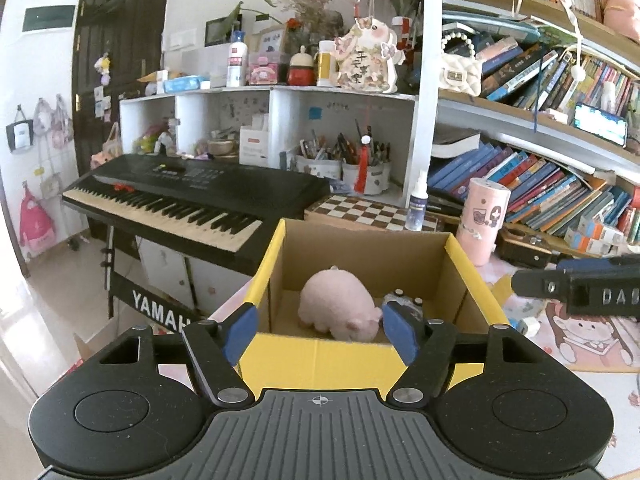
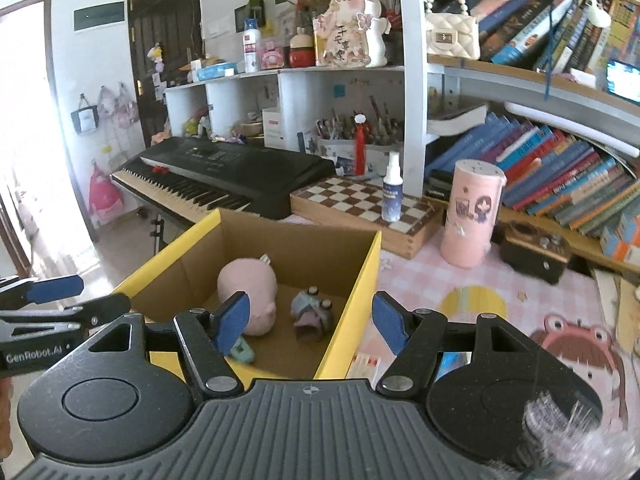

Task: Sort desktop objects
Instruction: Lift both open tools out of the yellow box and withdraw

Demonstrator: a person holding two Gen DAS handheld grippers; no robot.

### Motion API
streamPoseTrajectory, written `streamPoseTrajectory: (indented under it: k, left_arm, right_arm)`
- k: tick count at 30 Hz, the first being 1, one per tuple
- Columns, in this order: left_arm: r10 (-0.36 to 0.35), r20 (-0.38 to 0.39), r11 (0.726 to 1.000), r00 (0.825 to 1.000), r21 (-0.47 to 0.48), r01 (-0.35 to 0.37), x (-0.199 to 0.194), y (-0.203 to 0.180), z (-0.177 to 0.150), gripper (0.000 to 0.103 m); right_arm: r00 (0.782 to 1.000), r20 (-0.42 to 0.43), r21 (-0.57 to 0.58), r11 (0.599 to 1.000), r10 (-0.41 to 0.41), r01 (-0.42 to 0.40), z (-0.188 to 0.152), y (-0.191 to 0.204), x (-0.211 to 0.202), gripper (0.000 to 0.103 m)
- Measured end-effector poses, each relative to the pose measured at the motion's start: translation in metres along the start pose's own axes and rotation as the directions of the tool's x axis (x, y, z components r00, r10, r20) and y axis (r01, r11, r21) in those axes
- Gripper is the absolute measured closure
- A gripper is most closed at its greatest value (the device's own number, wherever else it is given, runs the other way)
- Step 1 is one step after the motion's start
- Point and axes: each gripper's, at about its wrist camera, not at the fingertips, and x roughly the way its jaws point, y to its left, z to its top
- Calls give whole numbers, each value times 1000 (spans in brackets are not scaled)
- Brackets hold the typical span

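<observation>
A yellow-edged cardboard box (image 1: pixel 320 364) stands on the pink desk mat. Inside lie a pink plush pig (image 1: pixel 338 306) and a small grey-blue figurine (image 1: pixel 404 304). In the right wrist view the box (image 2: pixel 360 284) holds the pig (image 2: pixel 250 286), the figurine (image 2: pixel 314 312) and a small teal item (image 2: pixel 244 350). My left gripper (image 1: pixel 320 332) is open and empty, above the box's near wall. My right gripper (image 2: pixel 310 322) is open and empty, over the box's right side. Each gripper shows at the edge of the other's view.
A chessboard (image 2: pixel 360 204) with a spray bottle (image 2: pixel 391 188) sits behind the box. A pink cylinder (image 2: pixel 472 216) and a dark wooden box (image 2: pixel 536 250) stand to the right. A Yamaha keyboard (image 1: pixel 192 200) is at the left. Bookshelves fill the back.
</observation>
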Motion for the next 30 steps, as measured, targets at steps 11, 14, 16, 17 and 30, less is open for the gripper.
streamPoseTrajectory:
  k: [11, 14, 16, 17, 30]
  left_arm:
    - [-8, -25, 998, 1000, 61, 9, -29, -3, -25, 27]
    - [-18, -31, 998, 999, 64, 20, -35, -4, -31, 26]
    - [-25, -34, 997, 999, 68, 27, -40, -4, -36, 26]
    - [-29, -37, 997, 999, 69, 31, -42, -5, -38, 26]
    - [-92, -65, 987, 994, 126, 100, -58, -22, -59, 26]
  right_arm:
    - [998, -20, 13, 998, -57, 57, -44, 21, -40, 37]
    - [997, -30, 12, 997, -70, 71, -58, 25, -48, 37]
    - [996, -39, 15, 997, -77, 77, -66, 28, -53, 37]
    - [996, -43, 17, 997, -79, 80, -69, 29, -55, 37]
    - [986, -92, 76, 986, -141, 148, -113, 43, -79, 37]
